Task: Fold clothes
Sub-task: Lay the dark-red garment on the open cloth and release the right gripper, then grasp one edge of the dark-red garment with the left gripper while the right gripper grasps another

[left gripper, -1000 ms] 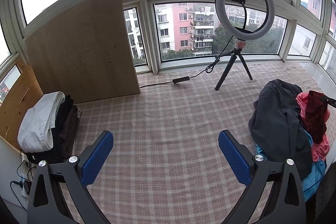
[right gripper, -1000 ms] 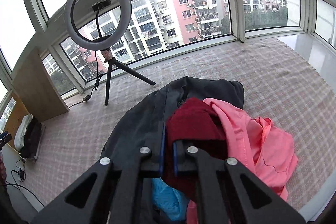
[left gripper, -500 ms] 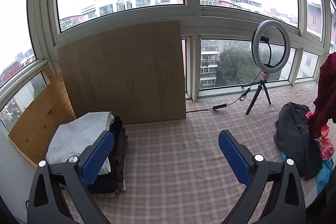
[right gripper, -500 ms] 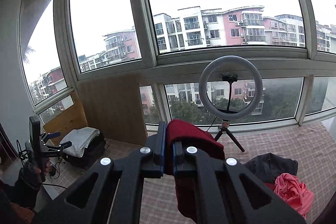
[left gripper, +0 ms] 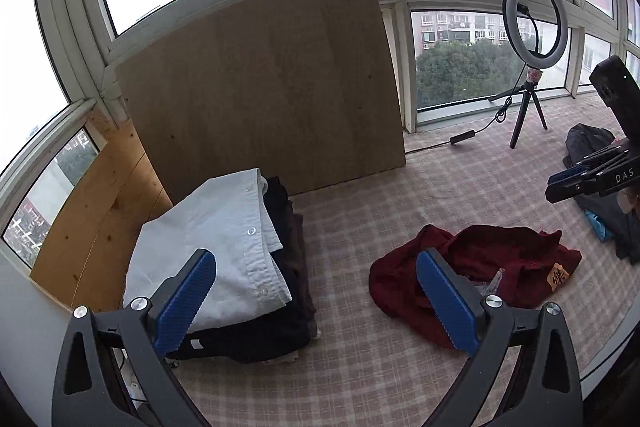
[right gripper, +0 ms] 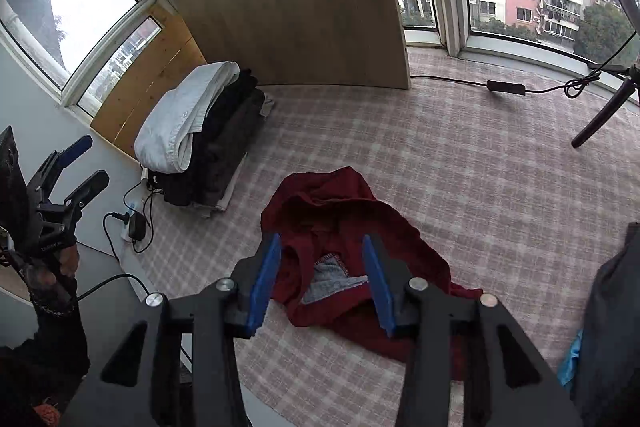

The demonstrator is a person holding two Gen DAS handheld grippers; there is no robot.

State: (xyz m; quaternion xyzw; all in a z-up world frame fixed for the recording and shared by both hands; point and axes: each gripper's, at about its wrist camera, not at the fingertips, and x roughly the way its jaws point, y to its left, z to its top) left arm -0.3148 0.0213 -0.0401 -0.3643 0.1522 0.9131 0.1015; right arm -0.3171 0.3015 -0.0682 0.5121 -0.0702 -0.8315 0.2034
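A crumpled dark red garment (left gripper: 500, 263) lies on the checked cloth surface (left gripper: 380, 211); it also shows in the right wrist view (right gripper: 340, 215), with a grey inner lining showing. My right gripper (right gripper: 320, 279) is open and empty just above it, and shows from the side in the left wrist view (left gripper: 568, 183). My left gripper (left gripper: 316, 299) is open and empty, between the red garment and a stack of folded clothes (left gripper: 224, 239) with a white shirt on top. The left gripper also shows at the left of the right wrist view (right gripper: 76, 163).
A wooden board (left gripper: 260, 87) leans on the window behind the stack. A ring light on a tripod (left gripper: 532, 27) stands at the back right with its cable (right gripper: 504, 87) across the cloth. A pile of unfolded dark and blue clothes (left gripper: 600, 187) lies at the right. A power strip (right gripper: 134, 223) sits left of the stack.
My right gripper carried the red garment from the pile to the middle of the cloth, set it down and opened. The left gripper swung left and down toward the folded stack.
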